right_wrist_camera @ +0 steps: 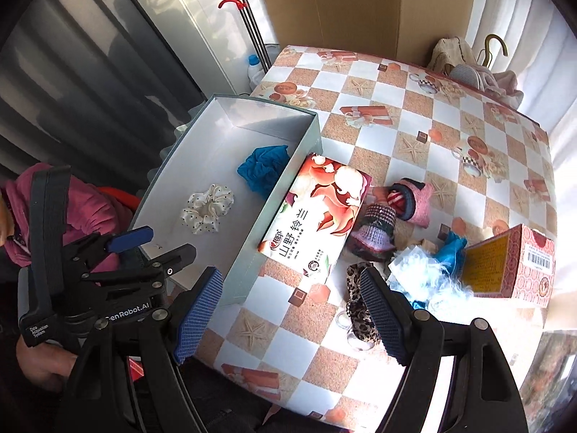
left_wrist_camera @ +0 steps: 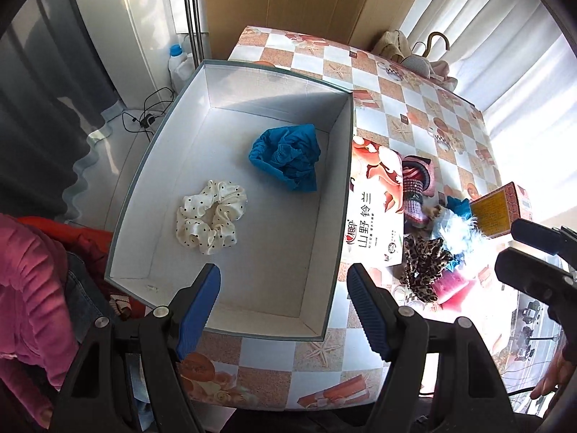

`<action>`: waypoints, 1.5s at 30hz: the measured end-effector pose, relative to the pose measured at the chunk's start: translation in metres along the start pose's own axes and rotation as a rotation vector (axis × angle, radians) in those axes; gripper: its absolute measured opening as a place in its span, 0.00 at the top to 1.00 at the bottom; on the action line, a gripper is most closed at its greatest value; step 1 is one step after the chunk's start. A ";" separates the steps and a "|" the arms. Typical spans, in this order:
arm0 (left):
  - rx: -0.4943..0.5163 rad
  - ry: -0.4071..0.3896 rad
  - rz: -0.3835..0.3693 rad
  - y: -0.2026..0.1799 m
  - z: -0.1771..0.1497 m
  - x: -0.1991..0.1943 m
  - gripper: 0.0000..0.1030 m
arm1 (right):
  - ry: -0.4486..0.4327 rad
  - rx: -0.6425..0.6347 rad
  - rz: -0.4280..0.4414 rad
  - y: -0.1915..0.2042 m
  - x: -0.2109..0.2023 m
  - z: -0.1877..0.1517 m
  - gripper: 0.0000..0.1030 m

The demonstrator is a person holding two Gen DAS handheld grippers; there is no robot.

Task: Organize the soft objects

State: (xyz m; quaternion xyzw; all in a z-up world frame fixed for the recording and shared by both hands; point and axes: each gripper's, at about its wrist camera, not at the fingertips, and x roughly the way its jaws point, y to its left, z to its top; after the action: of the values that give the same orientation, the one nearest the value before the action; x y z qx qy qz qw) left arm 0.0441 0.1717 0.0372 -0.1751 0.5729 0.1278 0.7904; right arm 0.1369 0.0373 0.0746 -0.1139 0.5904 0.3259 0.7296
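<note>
Leopard-print fabric scrunchie (right_wrist_camera: 360, 310): light, limp and easily squashed, probably best pinched across its gathered band. It lies on the checked desk (right_wrist_camera: 414, 137) in the loose pile beside the flowered tissue box (right_wrist_camera: 317, 213), touching the right tool (right_wrist_camera: 292, 310), whose blue pads stand apart, empty. The left tool (left_wrist_camera: 285, 310), likewise open and empty, hangs over the grey-walled white box (left_wrist_camera: 274, 68) holding a white dotted scrunchie (left_wrist_camera: 212, 216) and a blue one (left_wrist_camera: 288, 155).
</note>
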 end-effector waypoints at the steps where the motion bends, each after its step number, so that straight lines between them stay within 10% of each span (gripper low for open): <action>1: 0.002 -0.002 0.007 -0.001 -0.002 -0.002 0.26 | -0.006 0.018 0.008 -0.003 -0.003 -0.002 0.22; 7: -0.017 -0.029 0.107 0.000 -0.011 -0.019 0.26 | -0.076 0.019 0.098 -0.004 -0.024 -0.004 0.22; 17: -0.024 -0.178 0.671 0.050 0.022 -0.049 0.25 | 0.052 -0.187 0.151 0.029 0.004 0.018 0.22; 35: 0.057 -0.263 1.281 0.112 0.016 -0.078 0.20 | 0.044 -0.209 0.335 0.078 -0.001 0.077 0.22; 45: 0.125 -0.275 1.329 0.114 0.005 -0.079 0.18 | 0.021 -0.190 0.295 0.079 -0.004 0.079 0.22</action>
State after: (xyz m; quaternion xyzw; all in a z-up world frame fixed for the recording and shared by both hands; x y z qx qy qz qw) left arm -0.0220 0.2773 0.0987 0.2777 0.4593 0.5740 0.6185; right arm 0.1511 0.1395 0.1176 -0.0977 0.5747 0.4826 0.6536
